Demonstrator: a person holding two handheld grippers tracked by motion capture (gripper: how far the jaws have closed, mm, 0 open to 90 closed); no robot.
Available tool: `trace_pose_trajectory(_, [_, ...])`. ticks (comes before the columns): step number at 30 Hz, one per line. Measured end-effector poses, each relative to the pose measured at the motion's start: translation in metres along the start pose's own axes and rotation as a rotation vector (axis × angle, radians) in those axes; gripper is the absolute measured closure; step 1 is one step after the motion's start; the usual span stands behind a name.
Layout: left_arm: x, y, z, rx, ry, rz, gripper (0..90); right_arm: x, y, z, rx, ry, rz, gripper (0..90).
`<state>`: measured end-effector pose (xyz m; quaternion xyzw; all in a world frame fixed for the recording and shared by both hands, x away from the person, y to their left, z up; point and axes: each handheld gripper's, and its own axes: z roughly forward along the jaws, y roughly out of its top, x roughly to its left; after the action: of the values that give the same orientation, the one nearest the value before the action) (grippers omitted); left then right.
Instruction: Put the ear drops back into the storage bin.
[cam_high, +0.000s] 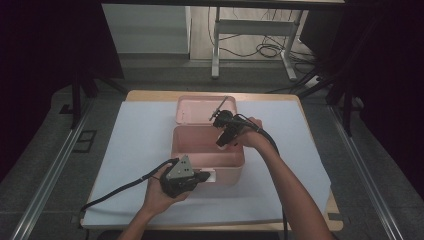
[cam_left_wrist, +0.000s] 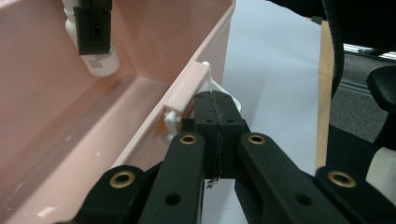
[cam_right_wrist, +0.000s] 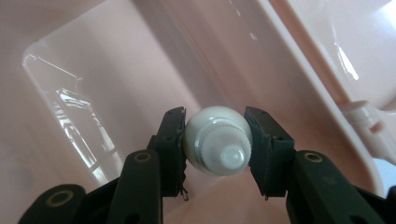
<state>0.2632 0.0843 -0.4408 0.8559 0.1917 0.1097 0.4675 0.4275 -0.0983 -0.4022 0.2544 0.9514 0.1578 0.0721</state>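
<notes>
An open pink plastic box (cam_high: 207, 156) stands mid-table, its lid (cam_high: 200, 107) tipped back behind it. My right gripper (cam_high: 225, 137) hangs over the box's inside, pointing down and shut on a small white bottle (cam_right_wrist: 217, 135) by its body, cap end toward the camera. In the left gripper view that bottle (cam_left_wrist: 100, 63) hangs upright just above the box floor. My left gripper (cam_high: 202, 176) is at the box's front wall, jaws shut, tips (cam_left_wrist: 217, 112) against the white latch (cam_left_wrist: 175, 123). I cannot tell whether a thin part of the latch is pinched.
A white sheet (cam_high: 145, 150) covers the wooden table, whose edge (cam_left_wrist: 322, 93) shows right of the box. Dark curtains flank the table. Behind it stand a desk frame (cam_high: 216, 45) and floor cables (cam_high: 270, 50). A black cable (cam_high: 120, 190) trails left from my left gripper.
</notes>
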Motion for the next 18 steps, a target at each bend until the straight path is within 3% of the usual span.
trace_pose_trajectory(18, [0.000, 0.000, 0.000, -0.001, -0.001, 0.000, 90.0, 0.003, 0.005, 0.014, 0.051, 0.003, -0.032, 60.0])
